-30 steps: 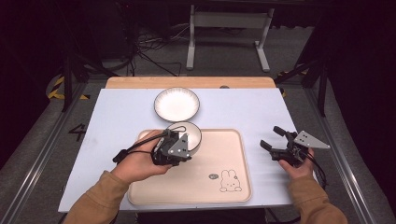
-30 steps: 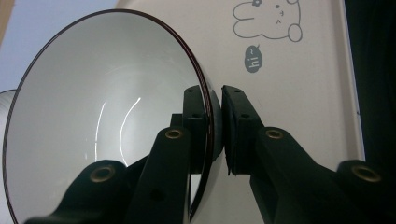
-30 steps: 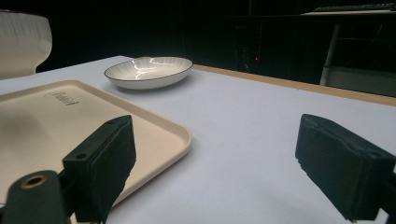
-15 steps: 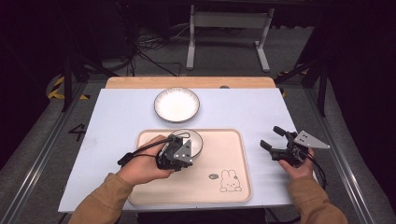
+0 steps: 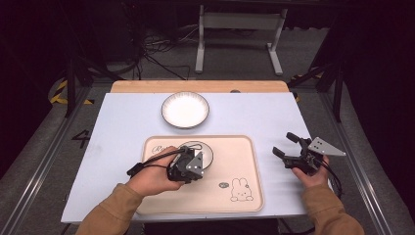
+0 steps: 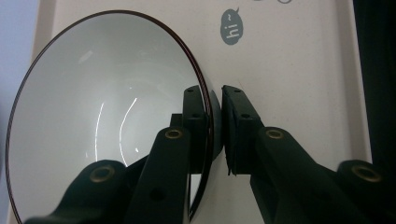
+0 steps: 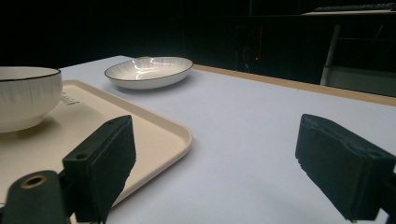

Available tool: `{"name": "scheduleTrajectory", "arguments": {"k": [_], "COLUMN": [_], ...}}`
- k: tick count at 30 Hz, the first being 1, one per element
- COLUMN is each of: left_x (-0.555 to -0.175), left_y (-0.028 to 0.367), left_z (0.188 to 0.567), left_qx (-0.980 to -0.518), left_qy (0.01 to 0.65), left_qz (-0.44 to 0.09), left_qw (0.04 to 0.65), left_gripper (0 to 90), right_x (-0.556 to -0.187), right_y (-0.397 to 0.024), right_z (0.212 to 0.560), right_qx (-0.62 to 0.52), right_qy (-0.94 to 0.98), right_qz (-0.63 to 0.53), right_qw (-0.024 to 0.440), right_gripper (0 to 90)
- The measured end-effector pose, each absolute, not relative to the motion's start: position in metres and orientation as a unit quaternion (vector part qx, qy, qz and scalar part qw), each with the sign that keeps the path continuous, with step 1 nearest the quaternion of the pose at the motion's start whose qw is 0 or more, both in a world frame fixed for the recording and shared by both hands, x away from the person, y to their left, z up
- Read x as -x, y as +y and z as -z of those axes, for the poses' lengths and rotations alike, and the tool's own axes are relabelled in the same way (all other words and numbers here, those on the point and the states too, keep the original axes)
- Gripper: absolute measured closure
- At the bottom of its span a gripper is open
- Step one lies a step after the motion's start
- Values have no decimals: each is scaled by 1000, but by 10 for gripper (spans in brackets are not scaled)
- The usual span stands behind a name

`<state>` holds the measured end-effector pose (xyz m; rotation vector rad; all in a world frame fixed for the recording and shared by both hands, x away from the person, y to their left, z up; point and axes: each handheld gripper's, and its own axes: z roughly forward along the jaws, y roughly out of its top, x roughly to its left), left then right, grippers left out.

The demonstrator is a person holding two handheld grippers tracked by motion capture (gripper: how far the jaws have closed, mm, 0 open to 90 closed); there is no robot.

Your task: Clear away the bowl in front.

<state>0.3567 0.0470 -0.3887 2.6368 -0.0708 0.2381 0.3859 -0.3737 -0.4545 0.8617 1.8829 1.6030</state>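
so the left gripper (image 5: 192, 165) is pinching the rim of the small white ceramic bowl with the thin dark rim (image 6: 93, 112), one jaw inside the wall and one outside, pressed tight on it as the left gripper view shows; compared with a second ago the bowl has come a bit nearer the person and lower, moving from the far edge of the beige plastic tray with the rabbit drawing (image 5: 244, 161) to a spot inside its far-left part; in the high view it now looks to be resting on the tray or just about to, though I can't tell for sure if the base is fully down; my read is that the placing step is nearly done and the next thing needed is just letting go of the rim without tipping it; the right gripper (image 5: 288, 149) hasn't budged, jaws spread wide with nothing between them, hovering over the pale blue table top (image 5: 127, 122) just off the tray's right edge; the shallow white ribbed plate with the dark rim (image 5: 185, 109) sits untouched beyond the tray's far edge, well apart from both grippers, so I'd guess that one goes next
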Motion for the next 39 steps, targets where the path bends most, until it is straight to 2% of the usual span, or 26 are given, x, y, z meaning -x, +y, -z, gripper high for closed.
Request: {"name": "scheduleTrajectory", "arguments": {"k": [17, 39], "left_x": [-353, -355], "left_y": [44, 46], "left_z": [396, 402], "left_qx": [-969, -973], "left_qy": [-27, -13], "left_qz": [-75, -34], "left_qw": [235, 229], "left_gripper": [809, 814], "right_x": [-386, -386], "right_y": [-374, -374], "right_z": [455, 454], "right_qx": [-317, -317], "right_qy": [695, 696], "right_qz": [-591, -590], "right_qw": [258, 258], "right_gripper": [130, 133]}}
